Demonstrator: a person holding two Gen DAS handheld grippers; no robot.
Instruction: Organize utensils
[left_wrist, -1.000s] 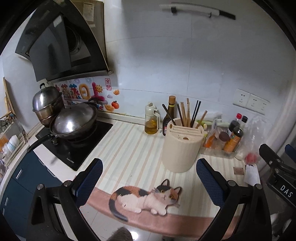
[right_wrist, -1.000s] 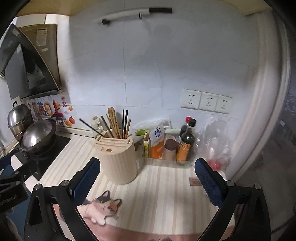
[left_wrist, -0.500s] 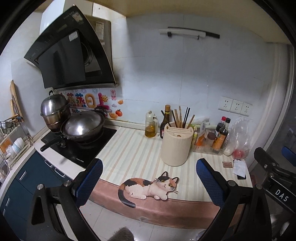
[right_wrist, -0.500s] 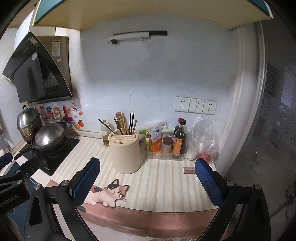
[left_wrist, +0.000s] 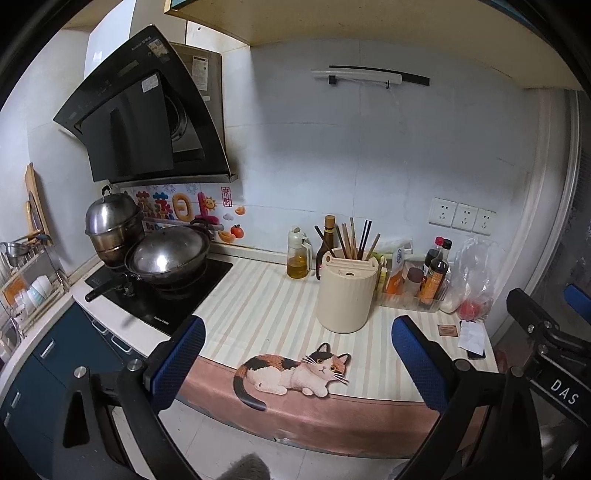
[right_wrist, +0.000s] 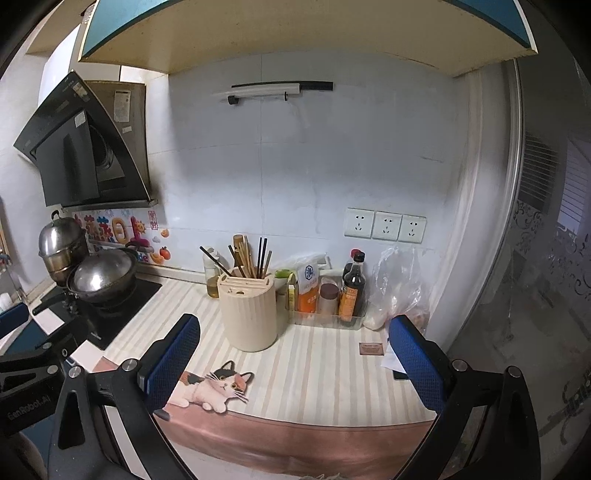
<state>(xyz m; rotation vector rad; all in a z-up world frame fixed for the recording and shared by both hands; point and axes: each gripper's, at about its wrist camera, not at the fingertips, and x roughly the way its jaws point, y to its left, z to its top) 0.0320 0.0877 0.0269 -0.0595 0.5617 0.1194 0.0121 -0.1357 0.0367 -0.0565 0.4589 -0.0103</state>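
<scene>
Left wrist view: the left gripper (left_wrist: 298, 363) hangs with jaws spread wide and empty, near the counter's front edge; the cream utensil holder (left_wrist: 347, 293) stands far on the striped mat (left_wrist: 255, 295), chopsticks (left_wrist: 356, 238) upright inside.

Right wrist view: the right gripper (right_wrist: 293, 363) is likewise spread and empty; the holder (right_wrist: 248, 312) sits left of the condiment tray (right_wrist: 328, 319).

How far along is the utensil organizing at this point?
Looks finished or nearly so. Done: the chopsticks stand upright in the cream holder on the striped counter mat. In hand: nothing; the left gripper and right gripper are both open and empty, held back from the counter edge. Left: no loose utensils show on the mat.
</scene>
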